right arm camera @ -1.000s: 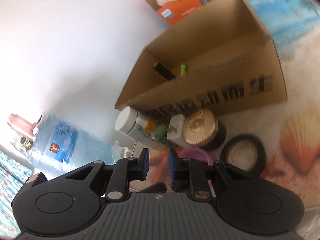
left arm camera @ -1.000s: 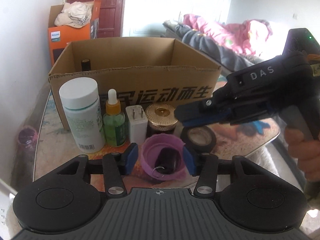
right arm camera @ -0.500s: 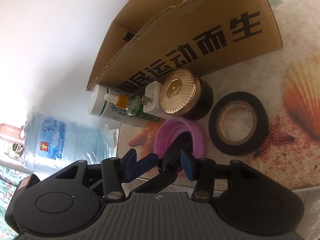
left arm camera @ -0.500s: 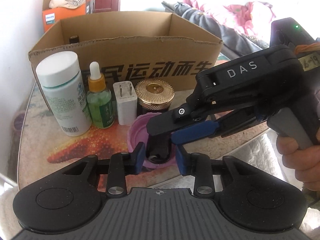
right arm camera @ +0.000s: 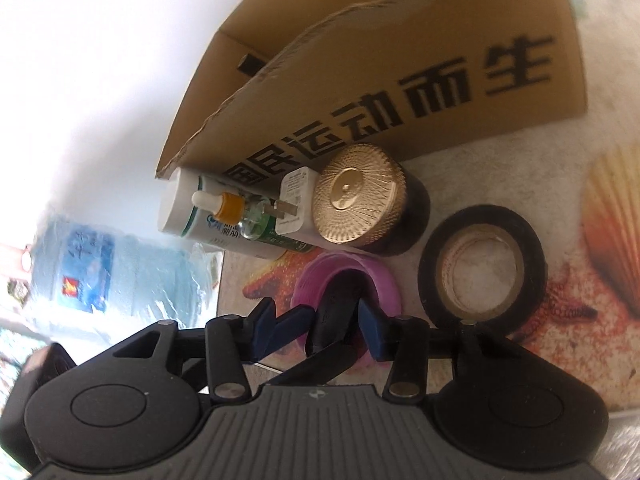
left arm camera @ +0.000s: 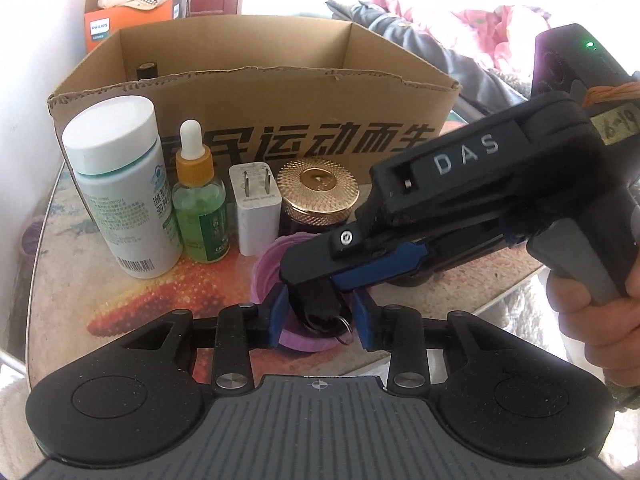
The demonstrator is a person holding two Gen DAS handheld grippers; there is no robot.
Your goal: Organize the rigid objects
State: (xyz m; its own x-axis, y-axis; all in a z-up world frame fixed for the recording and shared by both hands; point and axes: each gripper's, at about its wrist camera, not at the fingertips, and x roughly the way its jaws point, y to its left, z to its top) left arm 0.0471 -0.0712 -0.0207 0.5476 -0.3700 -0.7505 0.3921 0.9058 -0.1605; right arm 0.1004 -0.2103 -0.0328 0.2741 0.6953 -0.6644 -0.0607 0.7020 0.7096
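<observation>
A purple cup [left arm camera: 264, 268] stands on the table in front of the cardboard box [left arm camera: 280, 92], and a black key fob [left arm camera: 316, 304] with a metal ring sits in it. My left gripper [left arm camera: 320, 314] reaches over the cup's near rim with the fob between its blue pads. Its jaws are opening, and purple shows between the fob and one pad. My right gripper [left arm camera: 316, 284] comes in from the right, tips down in the cup. In the right wrist view my right gripper [right arm camera: 316, 326] is closing, with the fob [right arm camera: 338, 304] and a left pad [right arm camera: 298, 316] between its pads.
A white pill bottle [left arm camera: 120, 184], a green dropper bottle [left arm camera: 200, 208], a white charger [left arm camera: 256, 208] and a gold-lidded jar [left arm camera: 318, 184] line the box front. A black tape roll [right arm camera: 480, 268] lies right of the cup. A dark bottle [left arm camera: 146, 70] stands in the box. A water jug [right arm camera: 100, 264] is beyond the table edge.
My right gripper has dropped from above the cup into it and its jaws have spread. My left gripper has moved in over the cup and narrowed around the fob.
</observation>
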